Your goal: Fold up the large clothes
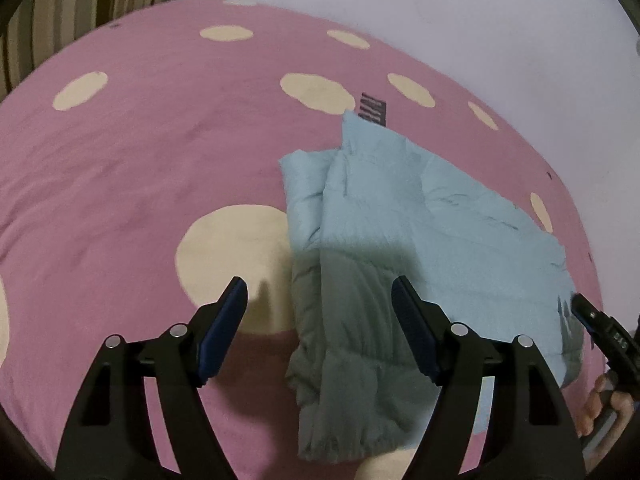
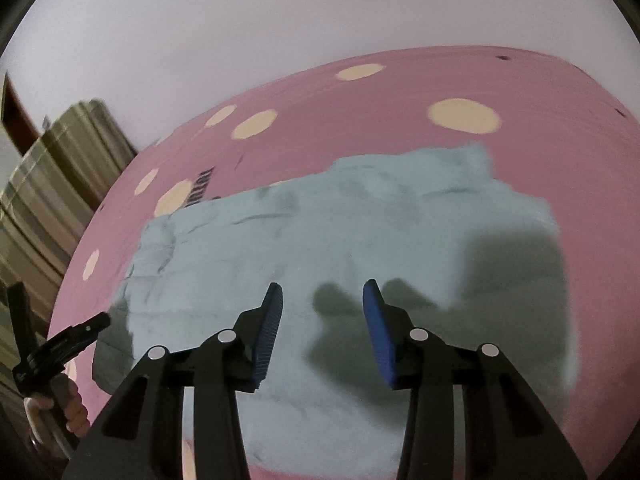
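Note:
A light blue padded jacket (image 1: 400, 240) lies folded on the pink bedspread (image 1: 140, 160); a sleeve runs along its left side toward me. It also fills the middle of the right wrist view (image 2: 320, 248). My left gripper (image 1: 320, 288) is open and empty, held above the jacket's near left edge. My right gripper (image 2: 323, 292) is open and empty, held above the jacket's middle. The right gripper also shows at the right edge of the left wrist view (image 1: 600, 328); the left one shows at the lower left of the right wrist view (image 2: 60, 344).
The bedspread has cream dots (image 1: 232, 256) and a small dark striped label (image 1: 372, 108) beyond the jacket. A striped curtain (image 1: 80, 12) hangs at the far left. A pale wall (image 1: 440, 8) runs behind the bed.

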`<state>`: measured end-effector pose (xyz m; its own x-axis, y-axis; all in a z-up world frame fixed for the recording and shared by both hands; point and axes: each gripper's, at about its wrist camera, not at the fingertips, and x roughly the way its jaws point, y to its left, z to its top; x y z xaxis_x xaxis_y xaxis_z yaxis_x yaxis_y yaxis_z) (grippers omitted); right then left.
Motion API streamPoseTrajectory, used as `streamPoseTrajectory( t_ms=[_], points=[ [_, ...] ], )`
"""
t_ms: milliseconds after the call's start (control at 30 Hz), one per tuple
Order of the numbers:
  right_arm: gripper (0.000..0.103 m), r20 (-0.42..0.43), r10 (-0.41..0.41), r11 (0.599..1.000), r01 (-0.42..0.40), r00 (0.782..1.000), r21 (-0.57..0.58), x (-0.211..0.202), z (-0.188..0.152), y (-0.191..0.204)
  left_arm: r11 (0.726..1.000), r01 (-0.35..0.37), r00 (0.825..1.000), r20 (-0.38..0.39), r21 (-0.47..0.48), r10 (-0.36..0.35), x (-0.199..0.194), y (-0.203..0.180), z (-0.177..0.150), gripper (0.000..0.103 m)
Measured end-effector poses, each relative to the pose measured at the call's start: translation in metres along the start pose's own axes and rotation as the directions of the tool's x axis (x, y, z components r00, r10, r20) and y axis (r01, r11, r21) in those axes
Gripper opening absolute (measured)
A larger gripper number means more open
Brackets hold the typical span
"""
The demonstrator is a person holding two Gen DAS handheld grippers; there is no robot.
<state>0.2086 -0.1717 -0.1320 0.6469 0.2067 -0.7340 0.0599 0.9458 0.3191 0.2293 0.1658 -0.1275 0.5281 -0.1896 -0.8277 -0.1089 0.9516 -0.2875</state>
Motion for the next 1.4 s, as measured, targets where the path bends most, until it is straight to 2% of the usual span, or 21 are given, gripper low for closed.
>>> streamPoseTrajectory(
  t_ms=[200, 500, 600, 667, 767, 867, 967, 1167, 1333, 1400],
  points=[
    [0.042, -0.04, -0.051, 0.995, 0.047, 0.998, -0.083, 0.038, -0.006, 0.036, 1.0, 0.003, 1.0, -0.015, 0.0, -0.003, 0.012, 0.004, 0.01, 0.074],
    [0.042, -0.081, -0.146, 0.98, 0.134, 0.986, -0.145, 0.066, -0.02, 0.044, 0.998, 0.057, 0.992, -0.111, -0.001, -0.057, 0.046, 0.01, 0.016, 0.074],
    [0.042, -0.079, -0.168, 0.975, 0.154, 0.983, -0.159, 0.072, -0.022, 0.047, 0.998, 0.067, 0.991, -0.117, 0.013, -0.065, 0.051, 0.008, 0.016, 0.073],
    [0.043, -0.069, -0.179, 0.971, 0.165, 0.981, -0.17, 0.073, -0.023, 0.047, 0.995, 0.097, 0.987, -0.132, 0.023, -0.093, 0.055, 0.005, 0.016, 0.056],
    [0.042, -0.057, -0.191, 0.968, 0.178, 0.98, -0.178, 0.076, -0.024, 0.049, 0.989, 0.148, 0.976, -0.161, 0.006, -0.145, 0.058, 0.001, 0.016, 0.038],
    [0.042, -0.049, -0.201, 0.964, 0.188, 0.978, -0.186, 0.077, -0.025, 0.051, 0.983, 0.181, 0.972, -0.152, 0.002, -0.179, 0.051, -0.002, 0.018, 0.021],
    [0.042, -0.042, -0.209, 0.961, 0.197, 0.977, -0.195, 0.078, -0.026, 0.052, 0.98, 0.199, 0.972, -0.128, 0.013, -0.196, 0.037, -0.009, 0.021, 0.015],
    [0.043, -0.026, -0.216, 0.955, 0.206, 0.976, -0.212, 0.078, -0.027, 0.053, 0.969, 0.235, 0.972, -0.04, 0.075, -0.232, -0.015, -0.045, 0.03, 0.013],
    [0.044, -0.019, -0.154, 0.973, 0.149, 0.988, -0.176, 0.056, -0.021, 0.042, 0.96, 0.229, 0.972, 0.013, 0.161, -0.234, -0.049, -0.091, 0.034, 0.013],
    [0.048, -0.003, -0.135, 0.979, 0.133, 0.991, -0.157, 0.039, -0.019, 0.033, 0.955, 0.223, 0.972, 0.023, 0.194, -0.232, -0.056, -0.112, 0.035, 0.013]
  ],
)
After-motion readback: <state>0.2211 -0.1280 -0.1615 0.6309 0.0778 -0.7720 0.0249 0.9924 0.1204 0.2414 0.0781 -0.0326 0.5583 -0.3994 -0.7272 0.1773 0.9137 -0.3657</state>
